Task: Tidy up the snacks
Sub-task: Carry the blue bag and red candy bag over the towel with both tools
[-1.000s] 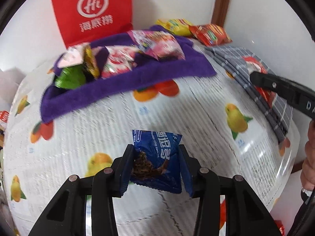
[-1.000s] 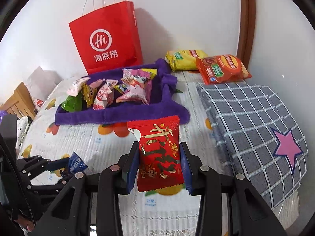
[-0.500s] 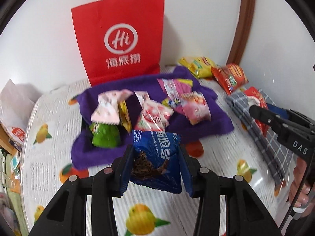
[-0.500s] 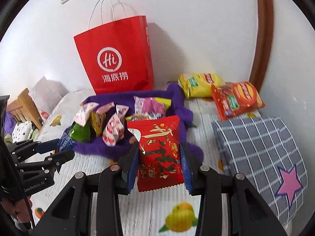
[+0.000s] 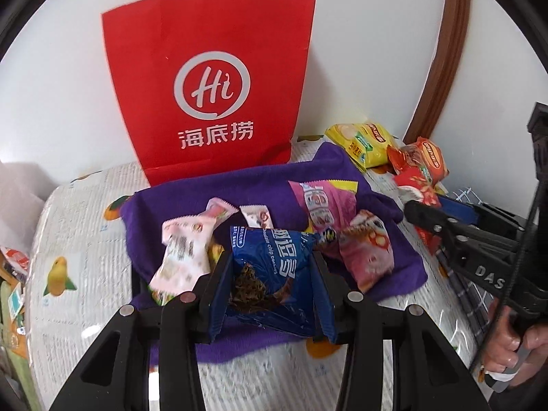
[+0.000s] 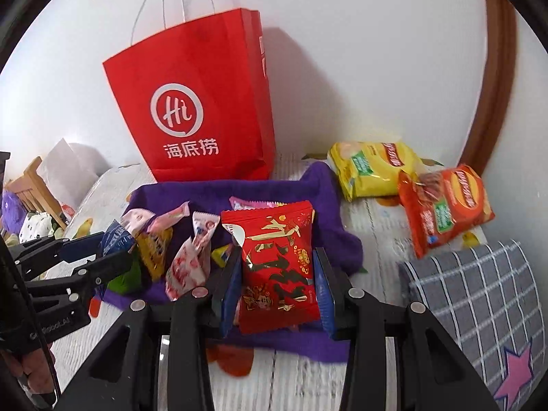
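Left gripper [image 5: 270,287] fingers pinch a glossy blue cookie packet [image 5: 274,267]; right gripper [image 6: 277,287] fingers pinch a shiny red foil packet [image 6: 277,267]. Beyond both, a crumpled purple towel [image 6: 267,188] holds crinkly wrappers, its far edge touching a stiff red paper bag [image 6: 191,109].

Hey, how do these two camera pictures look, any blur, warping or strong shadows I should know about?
Left wrist view: heavy fisheye bending with dark corners; the pale pink packet is smeared, while the blue cookie packet in the left gripper is sharp. Right wrist view: same bending; the red paper bag casts a soft shadow on the wall; the red packet in the right gripper is crisp.
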The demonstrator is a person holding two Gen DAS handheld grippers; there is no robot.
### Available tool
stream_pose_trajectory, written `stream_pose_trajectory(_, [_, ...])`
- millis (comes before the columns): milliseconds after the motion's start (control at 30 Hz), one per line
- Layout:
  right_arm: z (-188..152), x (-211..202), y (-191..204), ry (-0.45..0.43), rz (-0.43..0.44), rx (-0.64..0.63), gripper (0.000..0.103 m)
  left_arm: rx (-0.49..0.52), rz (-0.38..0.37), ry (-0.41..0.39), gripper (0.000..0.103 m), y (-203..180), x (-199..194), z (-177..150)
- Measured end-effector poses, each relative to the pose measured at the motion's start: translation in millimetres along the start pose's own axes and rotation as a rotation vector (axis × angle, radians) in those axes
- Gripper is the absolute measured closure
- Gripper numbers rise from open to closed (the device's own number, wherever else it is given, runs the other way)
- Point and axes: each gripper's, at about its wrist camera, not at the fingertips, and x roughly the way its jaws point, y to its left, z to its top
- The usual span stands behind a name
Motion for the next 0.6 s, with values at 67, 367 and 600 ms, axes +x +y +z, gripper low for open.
stream_pose_trajectory(67, [5, 15, -1, 0.013, 0.005, -0.001, 0.064, -0.002, 0.001, 0.007, 0.061, 1, 10, 5])
stream_pose_trajectory(367, [16, 63, -7, 0.071, 0.034, -0.008, 0.063, -0.014, 0.004, 0.033, 0.061, 8, 45, 13])
stream_pose_trajectory(600, [15, 83, -9, 0.105, 0.074, 0.003, 0.063, -0.022, -0.002, 0.05, 0.059, 11, 59, 15])
